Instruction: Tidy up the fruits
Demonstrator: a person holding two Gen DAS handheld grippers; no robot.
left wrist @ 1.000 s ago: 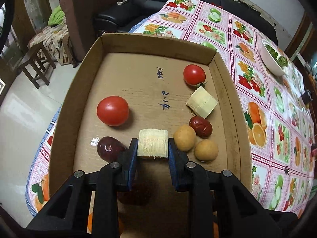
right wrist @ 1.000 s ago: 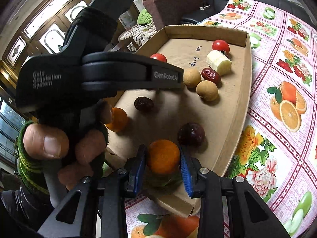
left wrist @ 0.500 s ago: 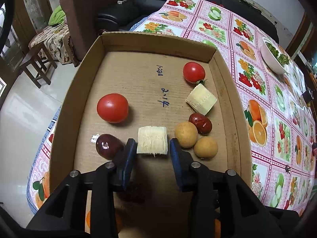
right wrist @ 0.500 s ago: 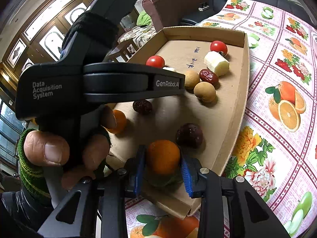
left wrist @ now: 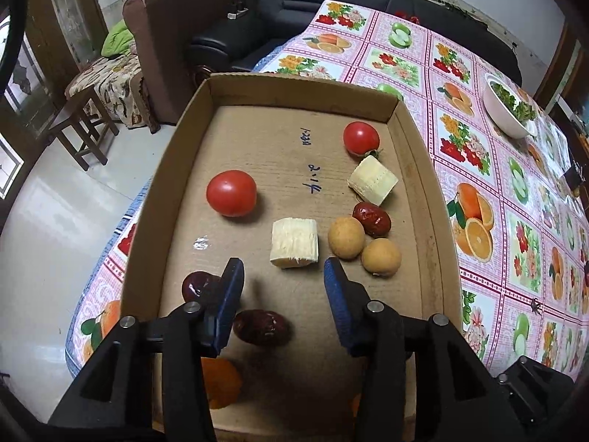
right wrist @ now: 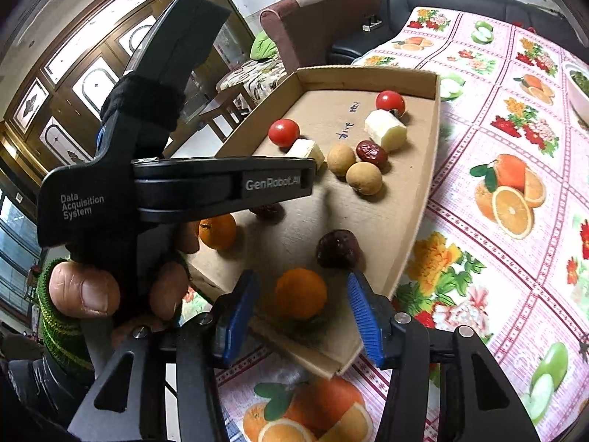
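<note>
A shallow cardboard tray (left wrist: 419,169) holds the fruit. My left gripper (left wrist: 283,276) is open and empty, just behind a pale sugarcane piece (left wrist: 294,242) lying on the tray floor. My right gripper (right wrist: 300,304) is open around an orange (right wrist: 301,292) that rests near the tray's near edge, jaws apart from it. Also in the tray: two tomatoes (left wrist: 231,192) (left wrist: 361,138), a second cane piece (left wrist: 372,180), two longans (left wrist: 346,237) (left wrist: 380,257), red dates (left wrist: 371,219) (left wrist: 261,327), a dark plum (left wrist: 197,285) and another orange (left wrist: 221,383).
The tray sits on a table with a fruit-print cloth (left wrist: 515,199), near its left edge. A white bowl of greens (left wrist: 506,110) stands at the far right. Armchair (left wrist: 165,37), stool (left wrist: 84,125) and sofa (left wrist: 294,3) stand beyond the table. The left gripper's body (right wrist: 176,188) crosses the right wrist view.
Both grippers opened. The left one let go of the cane piece and drew back from it. The right one released the orange, which now rests in the tray.
</note>
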